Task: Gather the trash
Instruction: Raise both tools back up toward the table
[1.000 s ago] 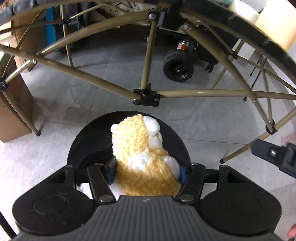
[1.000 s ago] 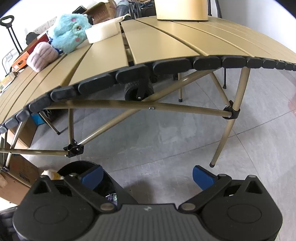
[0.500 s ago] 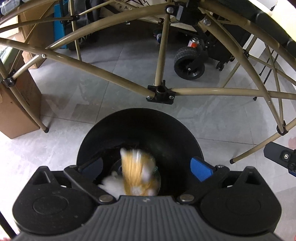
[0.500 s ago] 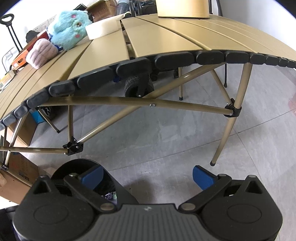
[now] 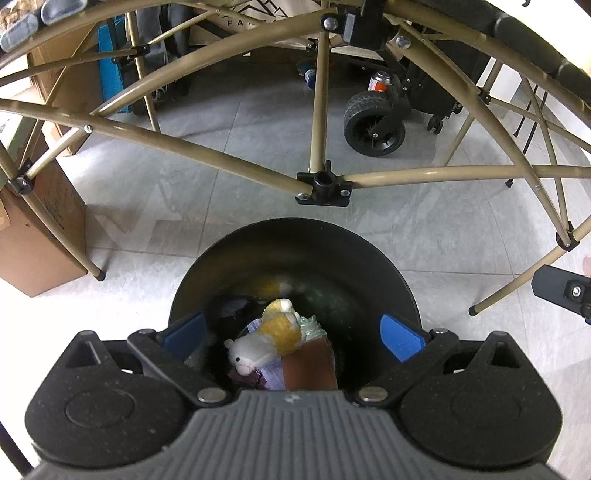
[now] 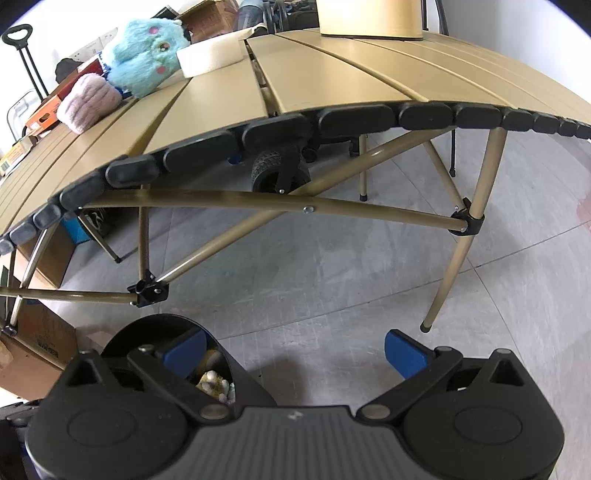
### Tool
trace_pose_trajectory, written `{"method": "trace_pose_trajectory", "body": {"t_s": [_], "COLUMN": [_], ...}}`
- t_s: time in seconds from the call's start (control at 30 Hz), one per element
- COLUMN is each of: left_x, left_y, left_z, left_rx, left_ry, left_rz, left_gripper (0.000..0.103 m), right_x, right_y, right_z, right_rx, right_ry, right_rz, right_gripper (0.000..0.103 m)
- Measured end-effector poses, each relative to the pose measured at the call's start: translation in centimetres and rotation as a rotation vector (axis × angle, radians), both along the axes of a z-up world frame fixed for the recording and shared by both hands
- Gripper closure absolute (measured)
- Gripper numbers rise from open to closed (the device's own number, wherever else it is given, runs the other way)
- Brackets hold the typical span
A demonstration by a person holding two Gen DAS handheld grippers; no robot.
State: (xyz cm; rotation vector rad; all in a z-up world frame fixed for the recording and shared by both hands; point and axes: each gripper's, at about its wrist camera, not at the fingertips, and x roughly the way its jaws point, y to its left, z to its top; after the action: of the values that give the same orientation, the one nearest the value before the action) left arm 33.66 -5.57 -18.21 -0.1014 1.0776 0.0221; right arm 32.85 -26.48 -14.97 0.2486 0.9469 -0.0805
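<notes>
A black round bin [image 5: 291,236] stands on the grey floor in front of the table frame. A yellow and white plush toy [image 5: 267,341] lies inside it on a brown box [image 5: 310,365] and other scraps. My left gripper [image 5: 291,330] hangs open and empty straight above the bin's mouth. My right gripper [image 6: 293,349] is open and empty over the floor to the right of the bin [image 6: 151,325], where the plush [image 6: 214,382] shows a little. On the tan slatted table [image 6: 325,74] lie a blue plush [image 6: 142,51], a pink plush [image 6: 88,101] and a white foam block [image 6: 208,57].
Tan table legs and crossbars [image 5: 321,184] stand just behind the bin. A cardboard box [image 5: 33,236] sits on the floor at left. A black wheeled cart [image 5: 373,122] is under the table. A tan box [image 6: 369,18] stands at the table's far side.
My left gripper opened and let go of the yellow and white plush, which dropped into the bin. My right gripper stayed open and shifted slightly.
</notes>
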Motion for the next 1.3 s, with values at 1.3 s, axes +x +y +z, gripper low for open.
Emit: {"method": "trace_pose_trajectory", "body": {"t_s": [1.3], "left_x": [-6.3], "left_y": [2.4], "left_z": [11.0], "left_rx": [0.067], "left_ry": [-0.472], "left_rz": [-0.05], "left_gripper": [0.0], "right_x": [-4.2], "right_y": [3.2], "right_z": [8.1], "right_rx": [0.077], "right_ry": [-0.269], "right_rz": [0.176], "right_gripper": [0.0]}}
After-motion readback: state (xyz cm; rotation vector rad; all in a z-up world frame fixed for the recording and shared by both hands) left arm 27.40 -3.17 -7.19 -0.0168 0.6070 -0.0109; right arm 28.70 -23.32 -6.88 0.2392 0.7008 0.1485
